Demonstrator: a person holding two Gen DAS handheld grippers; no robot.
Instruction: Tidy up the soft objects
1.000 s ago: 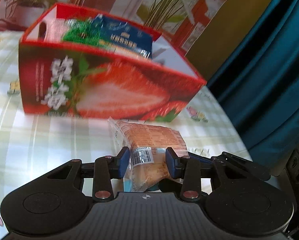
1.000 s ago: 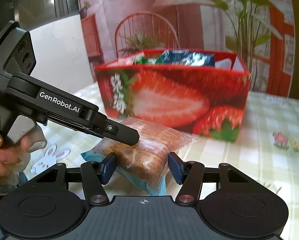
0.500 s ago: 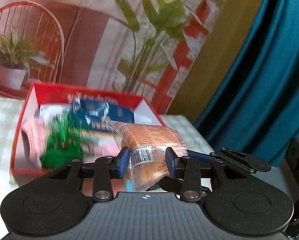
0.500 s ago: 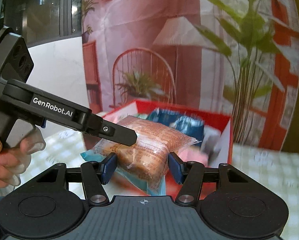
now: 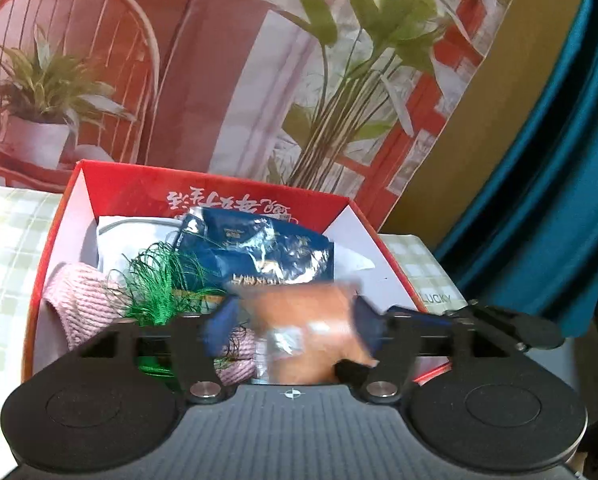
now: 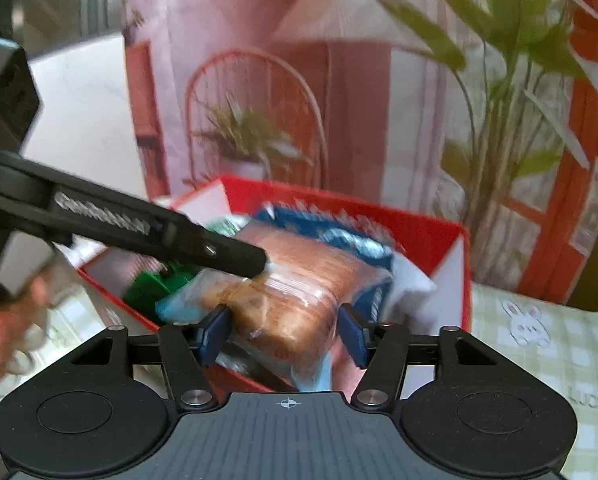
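An orange bread packet hangs over the open red strawberry box. My left gripper is opening: its blue pads stand wide of the blurred packet, with a gap on the left side. Its black finger also crosses the right wrist view. My right gripper still has the packet between its pads, and its jaws are starting to open. Inside the box lie a blue foil packet, a green tinsel bundle, a pink knitted piece and something white.
The box stands on a table with a green checked cloth. Behind it hangs a printed backdrop of a chair and plants. A teal curtain hangs at the right. A person's hand holds the left gripper.
Both grippers carried the packet up from the table in front of the box to above its open top. The left jaws have spread apart and the packet is now blurred between them.
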